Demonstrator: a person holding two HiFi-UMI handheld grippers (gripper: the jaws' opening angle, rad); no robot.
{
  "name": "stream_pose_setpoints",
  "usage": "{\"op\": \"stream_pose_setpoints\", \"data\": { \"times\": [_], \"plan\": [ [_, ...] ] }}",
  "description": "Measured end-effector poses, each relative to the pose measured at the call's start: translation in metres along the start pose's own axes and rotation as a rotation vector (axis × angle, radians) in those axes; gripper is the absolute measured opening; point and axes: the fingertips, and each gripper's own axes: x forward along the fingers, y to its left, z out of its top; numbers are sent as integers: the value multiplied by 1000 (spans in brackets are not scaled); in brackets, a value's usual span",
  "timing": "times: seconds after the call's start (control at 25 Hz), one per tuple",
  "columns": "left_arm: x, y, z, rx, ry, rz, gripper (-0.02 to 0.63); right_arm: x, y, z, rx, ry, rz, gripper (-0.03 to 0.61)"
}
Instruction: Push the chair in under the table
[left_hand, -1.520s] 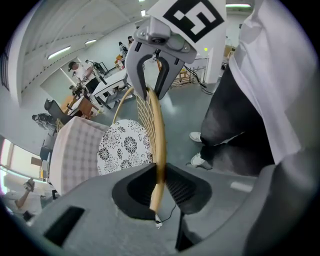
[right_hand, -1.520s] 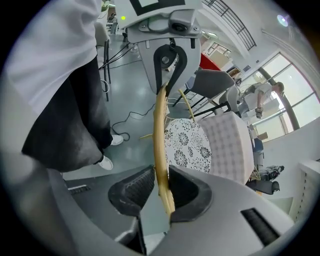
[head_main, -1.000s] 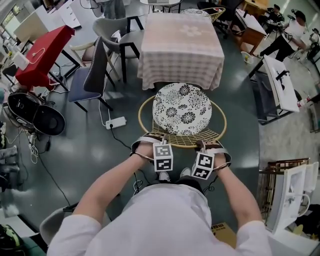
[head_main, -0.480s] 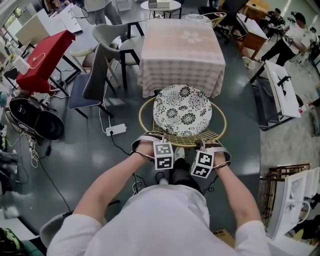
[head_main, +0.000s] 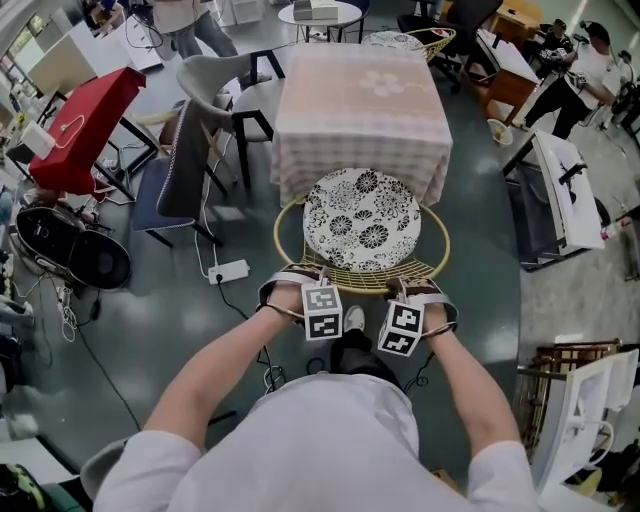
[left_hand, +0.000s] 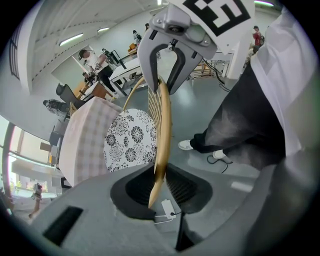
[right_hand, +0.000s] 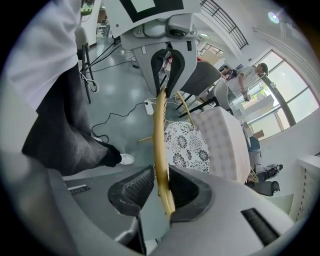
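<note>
At the bottom of the head view a white shirt (head_main: 330, 440) and two bare forearms are seen. Just above them, at lower centre, the left gripper (head_main: 318, 283) and the right gripper (head_main: 405, 290) are set side by side on the near rim of the golden wire chair (head_main: 432, 262). In each gripper view the jaws are seen drawn in narrow, with that gold rim clamped between the pads.

The chair is placed at frame centre, its floral cushion (head_main: 362, 215) facing up. Its far edge is met by the hanging hem of the checked tablecloth (head_main: 360, 100) on the table above it.

Open dark, glossy floor (head_main: 180, 330) is left on both sides of the chair. To its left, a white power strip (head_main: 228, 271) and its cable lie on the floor near the rim. Further left a grey side chair (head_main: 185, 160) is stood well apart, beside the table's left corner. At right, a white bench (head_main: 562, 185) is kept well clear.

At upper left a red-covered table (head_main: 90, 105) is seen among cluttered equipment.
</note>
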Motion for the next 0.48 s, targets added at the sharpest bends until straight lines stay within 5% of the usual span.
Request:
{"op": "stream_pose_setpoints", "data": {
  "times": [0.48],
  "plan": [
    [19, 73, -3, -22, 31, -5, 72, 29, -70, -6, -8, -29, 17, 80]
  ]
}}
